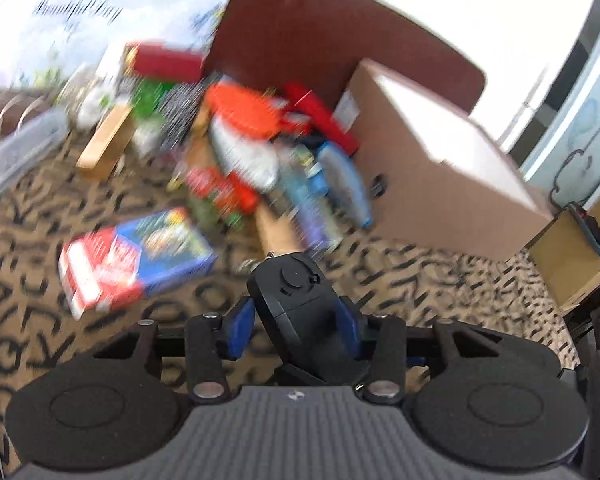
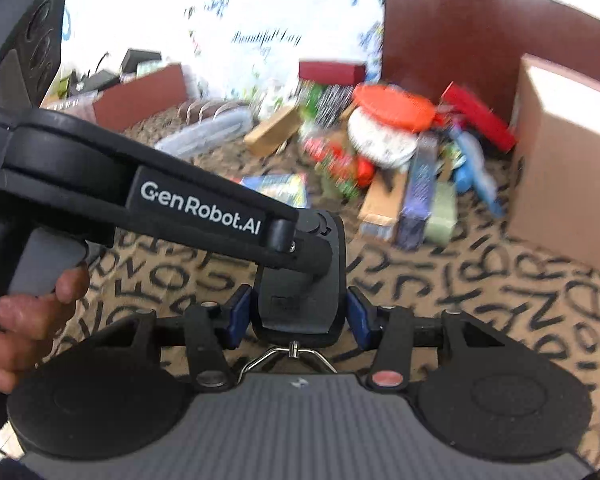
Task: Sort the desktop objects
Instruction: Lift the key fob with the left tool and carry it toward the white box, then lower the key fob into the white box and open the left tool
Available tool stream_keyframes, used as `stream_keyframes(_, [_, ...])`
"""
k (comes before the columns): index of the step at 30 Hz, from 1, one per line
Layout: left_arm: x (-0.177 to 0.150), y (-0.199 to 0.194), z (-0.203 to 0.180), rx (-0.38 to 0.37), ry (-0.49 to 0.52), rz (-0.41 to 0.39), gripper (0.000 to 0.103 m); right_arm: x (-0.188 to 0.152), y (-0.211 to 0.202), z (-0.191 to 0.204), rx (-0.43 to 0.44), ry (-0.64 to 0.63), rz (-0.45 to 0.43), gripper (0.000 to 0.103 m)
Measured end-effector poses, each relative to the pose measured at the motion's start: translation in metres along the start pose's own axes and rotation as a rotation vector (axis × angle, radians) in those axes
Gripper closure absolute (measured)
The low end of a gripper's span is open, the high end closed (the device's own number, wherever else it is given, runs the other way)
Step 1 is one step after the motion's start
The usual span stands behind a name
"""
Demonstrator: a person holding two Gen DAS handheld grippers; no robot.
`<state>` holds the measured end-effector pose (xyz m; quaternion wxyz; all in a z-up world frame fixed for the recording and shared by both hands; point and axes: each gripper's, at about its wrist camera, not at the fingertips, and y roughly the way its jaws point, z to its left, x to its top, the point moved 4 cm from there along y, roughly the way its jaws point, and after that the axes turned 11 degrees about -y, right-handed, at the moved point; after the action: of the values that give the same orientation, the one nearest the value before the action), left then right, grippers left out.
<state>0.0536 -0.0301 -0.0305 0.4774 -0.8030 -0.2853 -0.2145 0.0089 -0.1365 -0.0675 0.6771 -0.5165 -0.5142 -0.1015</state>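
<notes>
Left wrist view: the left gripper (image 1: 296, 316) has its blue-padded fingers (image 1: 242, 320) clenched on a black device (image 1: 296, 292), pads touching both of its sides. The device's long axis runs forward along the fingers, tilted slightly left. A metal clip (image 1: 272, 257) shows at its far end.

Right wrist view: the right gripper (image 2: 298, 312) has its fingers (image 2: 360, 316) pressed against the same device (image 2: 300, 292), with the clip (image 2: 294, 350) at the near end. The left gripper (image 2: 316, 240) reaches in from the left and meets the device's far end. A hand (image 2: 20, 320) grips its handle. Both grippers appear to grasp the device; which one bears the load cannot be told.

Farther out, on the letter-patterned counter (image 1: 420, 280), a blue-red box (image 1: 136, 256) lies left of centre. The pile (image 1: 260, 140) of unsorted objects lies straight ahead of both grippers, well apart from the fingers. A carton (image 1: 440, 168) stands just beside the pile on the right, and a clear case (image 1: 16, 152) lies far left.

Judgement: the device is likely mid-handover, and neither gripper can reach the pile until it is released.

Motion blur makes the objects in the pile hard to identify. The device's underside is hidden.
</notes>
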Motion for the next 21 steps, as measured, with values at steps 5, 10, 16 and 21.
stream_keyframes(5, [0.028, -0.009, -0.049, -0.066, 0.078, -0.076, 0.056, 0.023, -0.035, -0.033, -0.076, 0.011, -0.094, 0.054])
stream_keyframes(10, [0.061, -0.007, -0.1, -0.14, 0.134, -0.138, 0.056, 0.049, -0.067, -0.073, -0.167, 0.012, -0.178, 0.054])
stream_keyframes(16, [0.099, 0.008, -0.155, -0.207, 0.185, -0.197, 0.056, 0.081, -0.091, -0.125, -0.265, 0.012, -0.237, 0.054])
stream_keyframes(21, [0.125, 0.033, -0.182, -0.246, 0.178, -0.196, 0.056, 0.1, -0.092, -0.167, -0.306, 0.03, -0.248, 0.054])
